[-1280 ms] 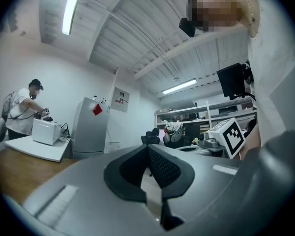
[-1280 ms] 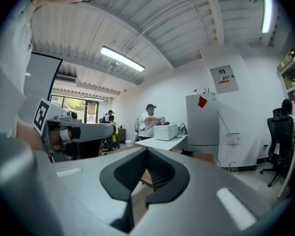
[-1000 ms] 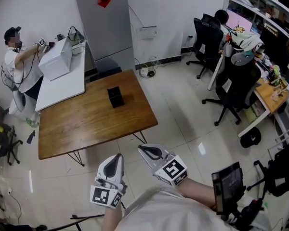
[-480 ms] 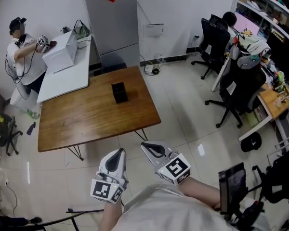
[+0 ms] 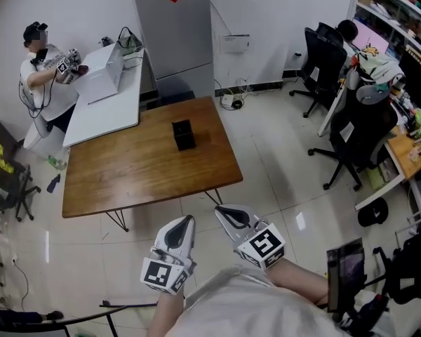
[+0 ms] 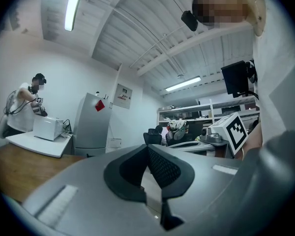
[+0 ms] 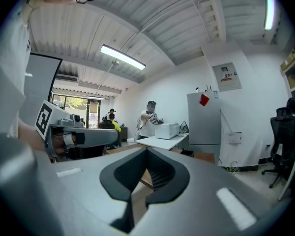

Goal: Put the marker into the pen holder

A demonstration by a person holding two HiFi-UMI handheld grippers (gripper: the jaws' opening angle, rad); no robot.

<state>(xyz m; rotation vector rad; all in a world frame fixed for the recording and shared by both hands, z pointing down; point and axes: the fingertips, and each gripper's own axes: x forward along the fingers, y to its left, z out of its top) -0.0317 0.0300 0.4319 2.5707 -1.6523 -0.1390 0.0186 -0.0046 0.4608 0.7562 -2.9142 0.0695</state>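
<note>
Wooden table (image 5: pixel 126 174) stands well ahead of us, and the black pen holder (image 5: pixel 184 135) sits upright on it, toward its far right part, with bare wood all around it. We cannot find the marker in any view: not on the table, not on the floor near us, not in either gripper.

Our left gripper (image 5: pixel 185 222) and right gripper (image 5: pixel 224 212) hang close to our body, side by side, well short of the table's near edge. Each gripper view shows its own two jaws pressed together at the tips with nothing between them, so both are empty.

We judge the task as not yet begun, and the first risk is plain: we could walk up to the holder with no marker to put in. If the marker lies outside what we see, we may have to search for it first. The jaws must also spread before any pickup; pushing closed tips at a marker would likely roll it away. The holder looks small and light, so a careless approach could knock it over or slide it.
</note>
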